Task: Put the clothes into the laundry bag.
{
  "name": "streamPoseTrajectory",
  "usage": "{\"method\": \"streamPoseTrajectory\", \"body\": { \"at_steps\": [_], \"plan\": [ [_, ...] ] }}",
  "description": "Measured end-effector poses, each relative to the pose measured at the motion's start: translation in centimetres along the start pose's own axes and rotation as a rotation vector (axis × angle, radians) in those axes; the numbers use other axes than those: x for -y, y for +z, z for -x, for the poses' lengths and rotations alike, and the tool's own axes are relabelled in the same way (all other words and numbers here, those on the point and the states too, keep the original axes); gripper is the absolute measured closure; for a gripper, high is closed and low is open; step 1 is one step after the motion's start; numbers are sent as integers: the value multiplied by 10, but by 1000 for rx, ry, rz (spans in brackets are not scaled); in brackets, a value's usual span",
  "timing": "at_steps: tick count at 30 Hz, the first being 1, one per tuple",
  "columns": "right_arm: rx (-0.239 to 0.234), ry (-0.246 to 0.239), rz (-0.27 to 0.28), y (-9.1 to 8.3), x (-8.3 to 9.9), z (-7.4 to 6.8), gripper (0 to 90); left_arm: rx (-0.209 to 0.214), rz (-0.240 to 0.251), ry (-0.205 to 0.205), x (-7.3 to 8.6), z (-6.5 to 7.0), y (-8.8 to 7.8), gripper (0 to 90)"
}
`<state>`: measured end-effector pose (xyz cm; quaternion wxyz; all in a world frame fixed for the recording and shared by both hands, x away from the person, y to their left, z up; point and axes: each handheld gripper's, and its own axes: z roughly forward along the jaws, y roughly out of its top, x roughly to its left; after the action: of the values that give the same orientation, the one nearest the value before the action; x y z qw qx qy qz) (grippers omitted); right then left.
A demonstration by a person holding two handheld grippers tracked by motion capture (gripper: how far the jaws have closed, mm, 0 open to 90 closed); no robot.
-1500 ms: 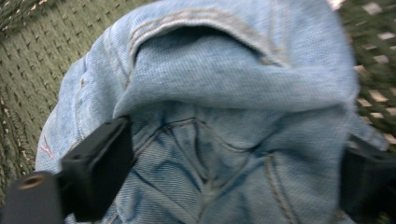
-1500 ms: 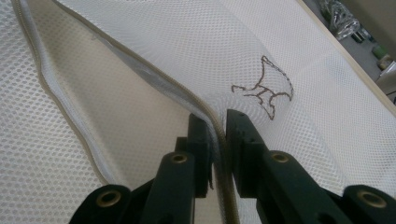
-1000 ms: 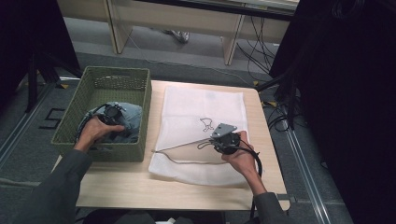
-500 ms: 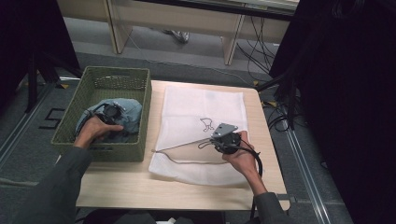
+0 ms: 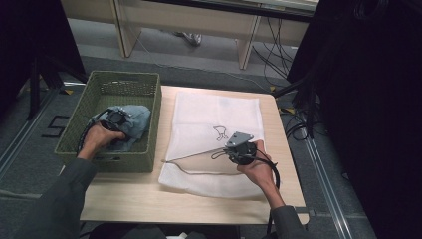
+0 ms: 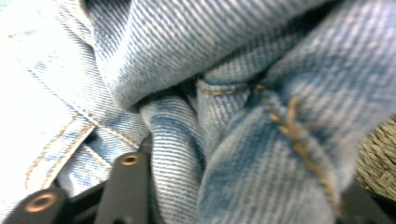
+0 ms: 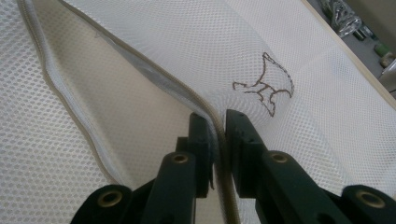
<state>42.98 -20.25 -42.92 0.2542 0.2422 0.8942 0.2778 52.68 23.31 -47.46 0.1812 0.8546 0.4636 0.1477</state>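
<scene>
The jeans (image 5: 130,122) are light blue denim with tan stitching, all bunched up in a heap with thick folds and a seam running across. They sit in the green woven basket (image 5: 149,107) at the left side of the bench (image 5: 149,199). The left tool (image 5: 115,118) is pushed down into them and its jaws have just been closing, with a fold of denim (image 6: 173,154) wedged between them. On the right, a white mesh laundry bag (image 5: 209,112) lies flat, with a little brown outline drawing on it (image 7: 266,86). The right tool (image 7: 218,140) is clamped on the bag's beige zipper edge (image 7: 140,70), lifting it a bit. The bench is pale wood. Around it there's grey floor, black cables on the far right and pale furniture legs at the far side.
</scene>
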Motion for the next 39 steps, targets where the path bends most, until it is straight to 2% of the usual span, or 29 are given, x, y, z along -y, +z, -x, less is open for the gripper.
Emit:
{"method": "streamPoseTrajectory", "body": {
  "at_steps": [1,2,4,5,6,7,8,10,11,13,16,17,18,20,21,24,25,28,30,32,33,35,39],
  "plan": [
    [-3,-8,0,0,0,0,809,-13,-1,13,0,-1,-2,571],
    [-2,-27,5,0,0,1,810,-21,16,6,-1,1,-3,579],
    [0,7,1,-1,0,0,814,-28,45,-2,-1,1,-8,592],
    [-1,-16,8,0,0,2,815,-33,59,-3,-2,1,-13,595],
    [0,-3,6,-1,0,1,817,-31,78,-9,-2,0,-17,598],
    [4,-12,12,-1,-1,2,819,-31,78,-9,-2,0,-17,599],
    [3,-13,14,-1,0,2,820,-21,133,-39,-2,-4,-27,600],
    [3,-10,15,-2,0,2,822,11,171,-52,-4,-9,-40,601],
    [5,7,13,-2,0,1,826,17,200,-62,-4,-11,-47,603],
    [6,-2,16,-2,0,2,829,41,247,-76,-6,-14,-62,604],
    [5,-4,19,-3,-1,3,832,56,297,-54,-6,-12,-84,604],
    [5,-4,19,-3,-1,3,832,56,297,-54,-6,-12,-84,603],
    [2,-5,21,-3,-1,4,831,55,316,-36,-5,-10,-94,602],
    [4,12,16,-4,0,2,831,60,334,-43,-3,-10,-102,601],
    [4,6,17,-4,0,2,831,70,345,-49,-2,-10,-106,601],
    [8,8,21,-4,0,3,832,77,362,-37,-1,-9,-115,601],
    [8,4,22,-4,0,3,833,64,380,-26,1,-7,-125,601],
    [6,-5,24,-4,0,4,833,67,414,-26,5,-5,-143,601],
    [7,13,19,-4,0,3,833,80,424,-12,7,-2,-154,600],
    [9,7,22,-5,0,3,834,80,429,10,10,1,-165,599],
    [10,-21,33,-5,0,5,836,82,442,9,12,3,-170,599],
    [16,9,30,-6,0,4,837,108,462,19,17,7,-180,599],
    [9,8,36,-7,0,6,841,126,509,37,25,20,-203,595]
  ]
}}
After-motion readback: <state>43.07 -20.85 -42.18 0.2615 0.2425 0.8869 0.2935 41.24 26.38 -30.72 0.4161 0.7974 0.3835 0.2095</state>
